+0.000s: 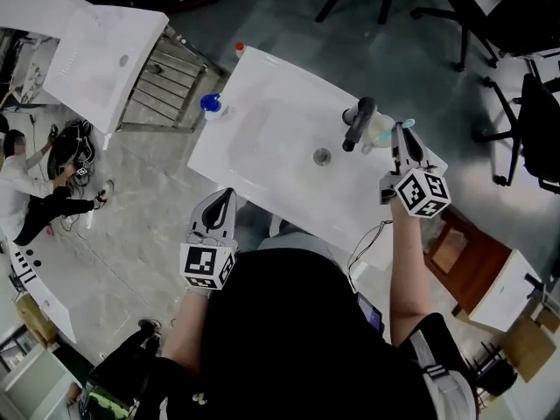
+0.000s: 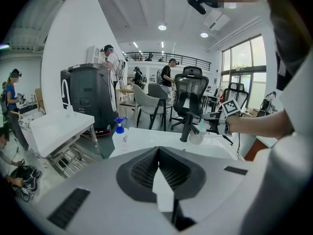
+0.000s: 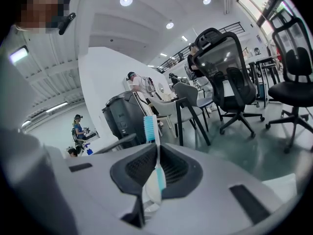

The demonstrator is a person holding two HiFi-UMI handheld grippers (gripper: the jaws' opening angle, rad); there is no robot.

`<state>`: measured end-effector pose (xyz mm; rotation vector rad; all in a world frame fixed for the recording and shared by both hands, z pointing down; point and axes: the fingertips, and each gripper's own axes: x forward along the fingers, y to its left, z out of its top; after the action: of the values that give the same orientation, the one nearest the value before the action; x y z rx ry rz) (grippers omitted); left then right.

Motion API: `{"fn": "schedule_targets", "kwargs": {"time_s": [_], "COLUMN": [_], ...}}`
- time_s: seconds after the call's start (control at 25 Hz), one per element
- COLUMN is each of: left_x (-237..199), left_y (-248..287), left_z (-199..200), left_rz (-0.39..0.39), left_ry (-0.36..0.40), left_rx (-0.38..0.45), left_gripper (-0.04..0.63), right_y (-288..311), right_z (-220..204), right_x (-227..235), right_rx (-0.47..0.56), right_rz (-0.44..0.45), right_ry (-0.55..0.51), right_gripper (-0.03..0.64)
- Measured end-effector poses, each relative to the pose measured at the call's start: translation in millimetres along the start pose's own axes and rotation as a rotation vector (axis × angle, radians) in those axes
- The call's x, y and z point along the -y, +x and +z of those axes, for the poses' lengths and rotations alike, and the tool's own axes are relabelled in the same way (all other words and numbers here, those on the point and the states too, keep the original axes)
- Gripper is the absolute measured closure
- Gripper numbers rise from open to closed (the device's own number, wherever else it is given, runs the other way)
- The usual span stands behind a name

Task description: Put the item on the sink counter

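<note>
The white sink counter (image 1: pixel 271 103) has a basin with a drain (image 1: pixel 322 157) and a black faucet (image 1: pixel 359 122). A clear cup (image 1: pixel 381 132) stands beside the faucet. My right gripper (image 1: pixel 403 140) hovers over the counter's right end, close to the cup, shut on a toothbrush (image 1: pixel 407 124). In the right gripper view the toothbrush (image 3: pixel 150 126) stands upright between the jaws of that gripper (image 3: pixel 157 150), its light-blue bristles on top. My left gripper (image 1: pixel 224 201) is at the counter's near edge, shut and holding nothing; its closed jaws (image 2: pixel 159 153) point across the counter.
A blue-topped spray bottle (image 1: pixel 211 104) stands on the counter's left edge and a red-capped bottle (image 1: pixel 239 49) at its far corner. Another white counter (image 1: pixel 105 55) and a metal rack (image 1: pixel 166 81) lie to the left. Office chairs (image 1: pixel 534 129) stand to the right. A person (image 1: pixel 26 191) sits on the floor at left.
</note>
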<state>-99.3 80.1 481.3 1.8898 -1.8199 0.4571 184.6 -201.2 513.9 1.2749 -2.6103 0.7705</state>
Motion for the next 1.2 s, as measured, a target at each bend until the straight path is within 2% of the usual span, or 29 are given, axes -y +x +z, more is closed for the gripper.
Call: {"fn": "schedule_targets", "kwargs": {"time_s": [0.52, 1.2], "left_x": [2, -3], "left_y": [4, -3], "left_z": [-3, -9], "left_rz": [0.009, 0.021], "left_ry": [0.006, 0.001], "left_rx": [-0.029, -0.036], "left_gripper": [0.572, 0.572], "right_y": [16, 29], "right_z": [-30, -27], "right_x": [13, 24], "right_rx": [-0.08, -0.087], "right_rz": [-0.004, -0.067], "right_ry": [0.025, -0.027], "right_gripper": [0.572, 0.571]}}
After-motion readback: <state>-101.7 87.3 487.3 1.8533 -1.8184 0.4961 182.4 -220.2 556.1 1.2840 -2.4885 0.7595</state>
